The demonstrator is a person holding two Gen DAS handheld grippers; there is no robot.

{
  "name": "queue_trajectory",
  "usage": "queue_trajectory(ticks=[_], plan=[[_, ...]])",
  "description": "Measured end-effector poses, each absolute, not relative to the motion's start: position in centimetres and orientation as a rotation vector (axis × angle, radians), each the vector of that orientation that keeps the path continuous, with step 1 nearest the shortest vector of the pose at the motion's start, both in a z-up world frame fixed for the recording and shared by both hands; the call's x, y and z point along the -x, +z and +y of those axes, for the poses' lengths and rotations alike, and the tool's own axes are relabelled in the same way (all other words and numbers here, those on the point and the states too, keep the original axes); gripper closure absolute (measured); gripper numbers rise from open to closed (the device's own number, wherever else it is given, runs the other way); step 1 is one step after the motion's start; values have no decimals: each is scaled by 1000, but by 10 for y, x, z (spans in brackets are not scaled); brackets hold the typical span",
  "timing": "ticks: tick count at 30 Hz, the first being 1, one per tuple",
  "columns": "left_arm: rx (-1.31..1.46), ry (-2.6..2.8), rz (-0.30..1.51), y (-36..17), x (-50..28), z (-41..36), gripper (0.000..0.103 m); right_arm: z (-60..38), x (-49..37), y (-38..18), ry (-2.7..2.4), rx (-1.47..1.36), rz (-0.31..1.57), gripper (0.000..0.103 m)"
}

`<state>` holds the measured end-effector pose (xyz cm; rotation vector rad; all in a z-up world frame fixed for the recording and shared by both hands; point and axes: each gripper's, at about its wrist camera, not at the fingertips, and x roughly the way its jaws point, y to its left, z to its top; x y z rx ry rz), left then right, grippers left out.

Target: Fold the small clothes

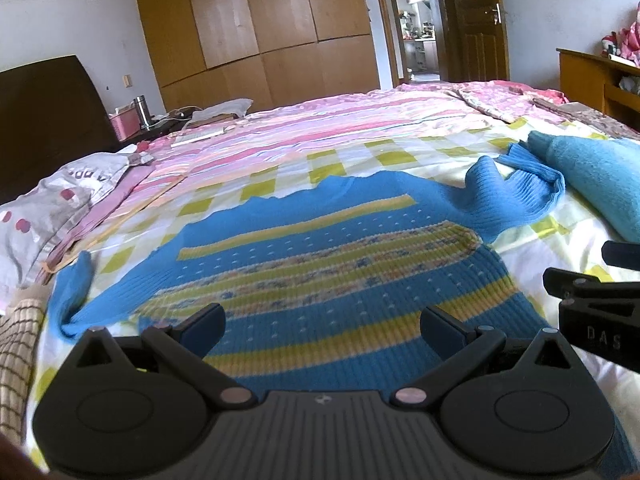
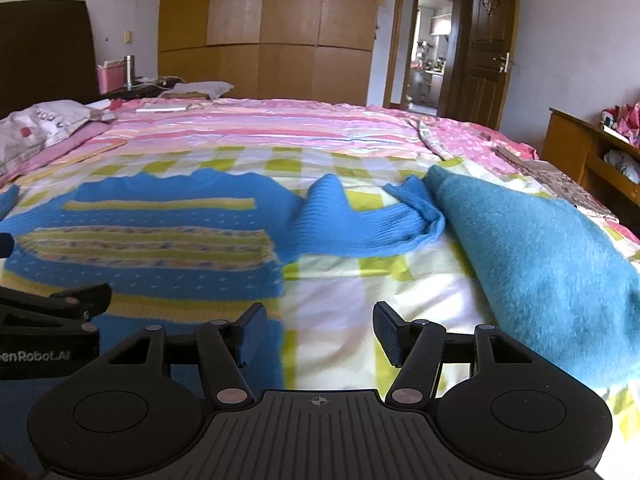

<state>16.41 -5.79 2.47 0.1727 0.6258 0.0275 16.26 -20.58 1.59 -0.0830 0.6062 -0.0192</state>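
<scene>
With both our left gripper (image 1: pixel 322 330) and right gripper (image 2: pixel 318 334) spread empty over the striped blue sweater (image 1: pixel 320 264) lying flat on the checked sheet (image 2: pixel 360 304), we should pinch its hem corners evenly before folding.

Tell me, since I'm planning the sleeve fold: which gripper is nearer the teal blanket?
Right. The right gripper hangs open beside the teal blanket; the left gripper is open over the striped sweater, farther away.

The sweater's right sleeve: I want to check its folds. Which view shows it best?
The right wrist view: the sweater's right sleeve lies rumpled mid-frame, reaching the teal blanket. The left wrist view shows it farther off, toward the frame's right edge.
</scene>
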Motion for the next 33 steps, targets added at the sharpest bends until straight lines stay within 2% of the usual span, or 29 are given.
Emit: queue_trajectory(ticks=[33], plan=[[-201, -28, 665, 8, -221, -97, 0, -247, -217, -12, -52, 44, 649, 48]])
